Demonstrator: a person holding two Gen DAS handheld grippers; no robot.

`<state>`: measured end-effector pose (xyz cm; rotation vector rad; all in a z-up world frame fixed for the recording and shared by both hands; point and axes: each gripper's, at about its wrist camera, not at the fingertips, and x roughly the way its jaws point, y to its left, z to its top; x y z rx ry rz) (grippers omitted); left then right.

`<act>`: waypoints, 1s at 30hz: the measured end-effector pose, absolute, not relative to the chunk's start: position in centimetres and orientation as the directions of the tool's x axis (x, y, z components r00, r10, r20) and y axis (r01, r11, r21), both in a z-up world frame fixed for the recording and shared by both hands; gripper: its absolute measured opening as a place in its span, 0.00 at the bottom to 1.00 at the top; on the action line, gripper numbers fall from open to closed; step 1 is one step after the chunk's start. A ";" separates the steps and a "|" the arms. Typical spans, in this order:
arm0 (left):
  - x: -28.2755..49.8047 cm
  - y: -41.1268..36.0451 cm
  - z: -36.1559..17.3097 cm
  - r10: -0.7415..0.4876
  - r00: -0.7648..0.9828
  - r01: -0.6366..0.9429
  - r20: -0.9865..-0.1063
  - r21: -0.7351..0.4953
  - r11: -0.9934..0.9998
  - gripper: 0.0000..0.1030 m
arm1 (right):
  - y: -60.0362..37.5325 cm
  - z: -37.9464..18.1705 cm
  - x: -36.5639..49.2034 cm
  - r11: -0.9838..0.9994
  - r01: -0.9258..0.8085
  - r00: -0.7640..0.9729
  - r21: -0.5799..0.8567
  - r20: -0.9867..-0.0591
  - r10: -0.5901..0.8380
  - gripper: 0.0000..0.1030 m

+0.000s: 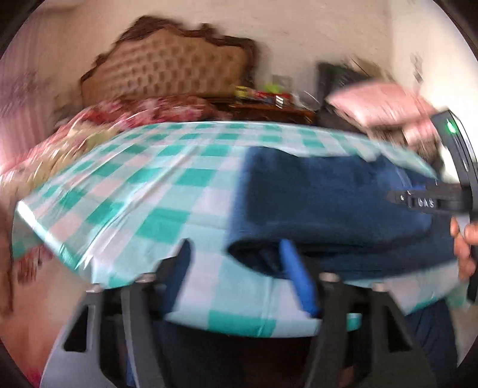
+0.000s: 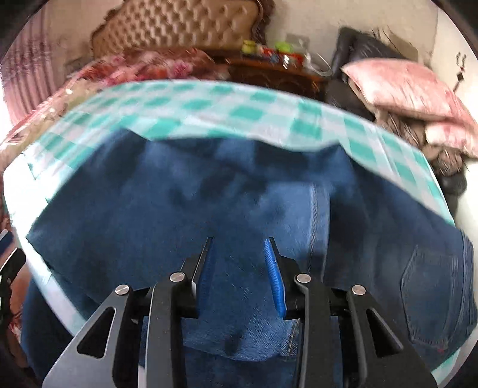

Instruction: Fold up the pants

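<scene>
Pants [image 1: 334, 206]: dark blue jeans, folded into a thick stack on the checked cloth; in the left wrist view they fill the 3 o'clock half, with the folded edge running from centre down to 6 o'clock.
Pants, right wrist view [image 2: 209, 191]: they cover most of the frame from 9 to 4 o'clock; a back pocket with stitching lies at 4 o'clock, a side seam runs down just right of centre.
Cloth [image 1: 143, 185]: teal, white and pink checks, glossy, spread over the table; bare from 9 to 12 o'clock of the left view.
Left gripper [image 1: 236, 253]: jaws released and wide apart, above the near edge of the cloth; its right pad overlaps the folded edge of the pants, nothing pinched.
Right gripper [image 2: 239, 247]: jaws parted, over the denim at 6 o'clock; fabric shows between the blue pads [image 2: 276, 283], which do not press on it.
Hand [image 1: 464, 247]: at 3 o'clock of the left view, around the right gripper's handle.
Headboard [image 2: 185, 27]: tufted tan, at 12 o'clock.
Pillow [image 2: 412, 89]: pink, at 2 o'clock.
</scene>
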<state>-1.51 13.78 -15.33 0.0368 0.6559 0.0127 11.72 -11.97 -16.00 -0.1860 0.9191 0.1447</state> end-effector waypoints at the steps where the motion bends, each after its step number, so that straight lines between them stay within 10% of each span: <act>1: -1.1 12.7 -16.1 0.071 0.792 0.013 -0.607 0.133 0.991 0.69 | -12.4 -16.7 12.1 0.977 -0.195 0.574 -0.084 -0.818 0.044 0.33; 8: -1.2 17.4 -17.7 0.265 0.742 -0.141 -0.616 0.244 0.959 0.68 | -12.4 -16.9 11.7 0.972 -0.211 0.578 -0.098 -0.815 0.043 0.32; 30: -1.0 12.0 -17.0 0.226 0.832 0.046 -0.507 0.468 0.883 0.75 | -12.4 -16.9 11.4 0.970 -0.224 0.576 -0.093 -0.816 0.055 0.34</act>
